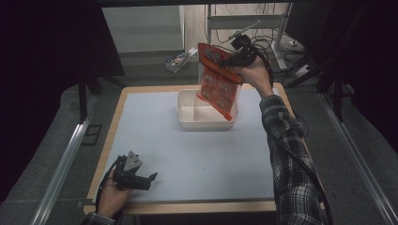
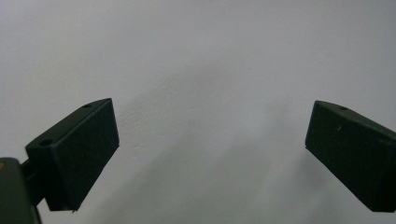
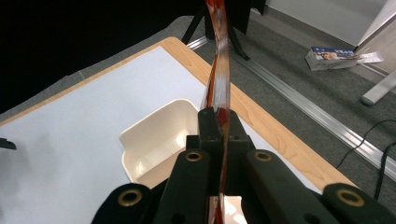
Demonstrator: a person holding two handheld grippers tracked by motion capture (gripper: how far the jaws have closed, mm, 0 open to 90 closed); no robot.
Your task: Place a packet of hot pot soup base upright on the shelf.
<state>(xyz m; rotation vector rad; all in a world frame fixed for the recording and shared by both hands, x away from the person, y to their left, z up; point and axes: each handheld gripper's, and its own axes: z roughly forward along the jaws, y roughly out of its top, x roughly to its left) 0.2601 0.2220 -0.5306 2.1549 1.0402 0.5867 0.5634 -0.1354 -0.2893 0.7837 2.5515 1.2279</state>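
Currently the right gripper (image 1: pixel 234 60) is clamped on the upper part of an orange packet (image 1: pixel 217 82); in the right gripper view its two jaws stand pressed together with the thin edge of the packet (image 3: pixel 218 70) running up between them. The packet hangs tilted, lifted clear of the table, directly above the cream tub (image 1: pixel 187 111). Its lower corner dips to about the tub's rim on the side nearest the right forearm; whether it touches the rim cannot be told. The right hand (image 1: pixel 256 72), with a plaid sleeve (image 1: pixel 286 154) behind it, is raised beyond the tub's far right corner.

Left gripper (image 1: pixel 150 178): jaws spread wide, nothing between them. In the left gripper view both black pads (image 2: pixel 79 154) frame bare grey surface. This gripper rests low at the near left of the table, well apart from the tub, held by the left hand (image 1: pixel 110 197).

Tub: sits on the grey mat (image 1: pixel 187 159), toward the far side of the table, right of centre. Its interior looks bare in the right gripper view (image 3: pixel 159 140). The wooden table edge (image 1: pixel 197 206) borders the mat around it. A small box (image 1: pixel 178 62) lies on the floor beyond the tub.
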